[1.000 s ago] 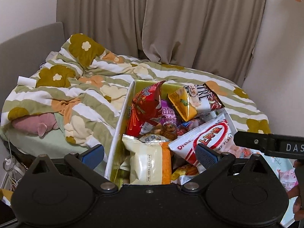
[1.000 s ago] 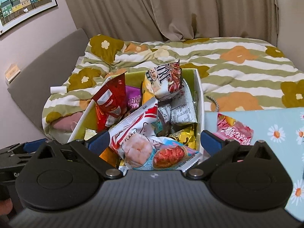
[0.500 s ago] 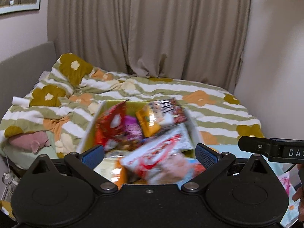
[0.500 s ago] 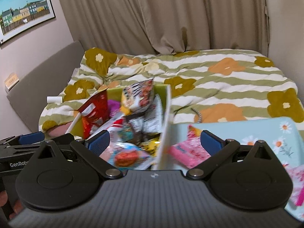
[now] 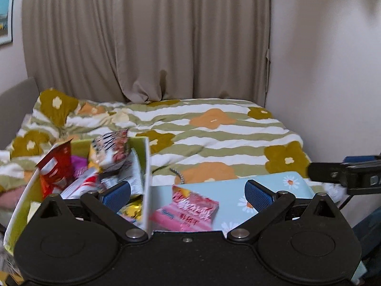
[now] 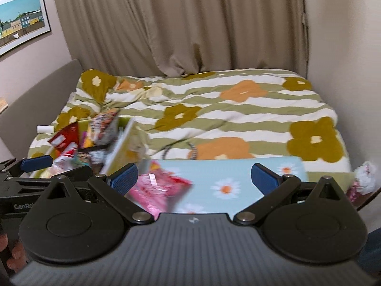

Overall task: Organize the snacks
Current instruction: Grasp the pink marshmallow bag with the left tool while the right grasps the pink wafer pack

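A white-walled box (image 5: 146, 166) with a yellow-green inside sits on the bed at the left, stuffed with several snack bags such as a red bag (image 5: 56, 166) and a striped brown bag (image 5: 112, 150). A pink snack packet (image 5: 188, 212) lies on a light blue daisy-print surface (image 5: 273, 183) just right of the box. My left gripper (image 5: 188, 193) hovers open above the packet and the box wall, holding nothing. My right gripper (image 6: 194, 176) is open too, over the pink packet (image 6: 162, 190) and the blue surface (image 6: 226, 169). The box (image 6: 119, 145) appears at its left.
A floral striped duvet (image 6: 214, 119) covers the bed up to beige curtains (image 6: 178, 23). A wall closes the right side. A grey headboard (image 6: 35, 90) and a framed picture (image 6: 21, 19) are on the left. A braided cord (image 5: 177, 175) lies beside the box.
Both views have swung right and lifted away from the box. The box slid to the left of each view and the pink packet and blue surface now lie between the fingers.
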Demonstrator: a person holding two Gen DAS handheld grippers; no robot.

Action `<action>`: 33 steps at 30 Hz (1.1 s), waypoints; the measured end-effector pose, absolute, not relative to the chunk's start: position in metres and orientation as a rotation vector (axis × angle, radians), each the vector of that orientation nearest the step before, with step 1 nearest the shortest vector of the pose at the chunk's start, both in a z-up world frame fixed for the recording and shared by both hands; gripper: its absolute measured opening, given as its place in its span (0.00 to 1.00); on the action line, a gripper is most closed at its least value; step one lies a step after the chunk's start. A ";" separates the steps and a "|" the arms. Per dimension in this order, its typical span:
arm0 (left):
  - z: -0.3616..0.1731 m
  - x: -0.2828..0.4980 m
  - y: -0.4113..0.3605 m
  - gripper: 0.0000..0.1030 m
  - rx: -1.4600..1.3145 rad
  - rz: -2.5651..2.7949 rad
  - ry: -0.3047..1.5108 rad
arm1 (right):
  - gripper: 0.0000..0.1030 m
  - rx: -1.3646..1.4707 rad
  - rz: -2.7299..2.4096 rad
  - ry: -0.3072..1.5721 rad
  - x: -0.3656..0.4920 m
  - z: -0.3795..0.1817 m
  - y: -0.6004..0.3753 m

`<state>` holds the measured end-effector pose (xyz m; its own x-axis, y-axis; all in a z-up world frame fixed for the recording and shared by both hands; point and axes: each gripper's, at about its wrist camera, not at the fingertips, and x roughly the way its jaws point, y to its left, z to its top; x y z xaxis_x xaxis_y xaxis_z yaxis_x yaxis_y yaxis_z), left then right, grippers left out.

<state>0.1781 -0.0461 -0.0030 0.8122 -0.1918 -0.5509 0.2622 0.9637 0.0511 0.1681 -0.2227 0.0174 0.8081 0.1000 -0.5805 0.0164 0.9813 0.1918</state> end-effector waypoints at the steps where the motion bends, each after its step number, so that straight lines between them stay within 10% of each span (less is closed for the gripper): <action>1: -0.007 0.179 -0.056 1.00 0.152 -0.227 0.571 | 1.00 0.191 0.042 0.631 0.167 0.015 -0.233; 29: -0.169 0.305 -0.123 1.00 0.668 -0.206 0.893 | 1.00 0.307 -0.188 0.898 0.157 -0.129 -0.317; 33: -0.177 0.309 -0.122 0.79 0.671 -0.215 0.926 | 1.00 0.257 -0.203 0.897 0.160 -0.131 -0.309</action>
<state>0.3091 -0.1224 -0.1775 0.5968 0.1076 -0.7952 0.4469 0.7785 0.4407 0.1604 -0.3095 -0.1306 0.6086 -0.0666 -0.7907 0.2800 0.9504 0.1354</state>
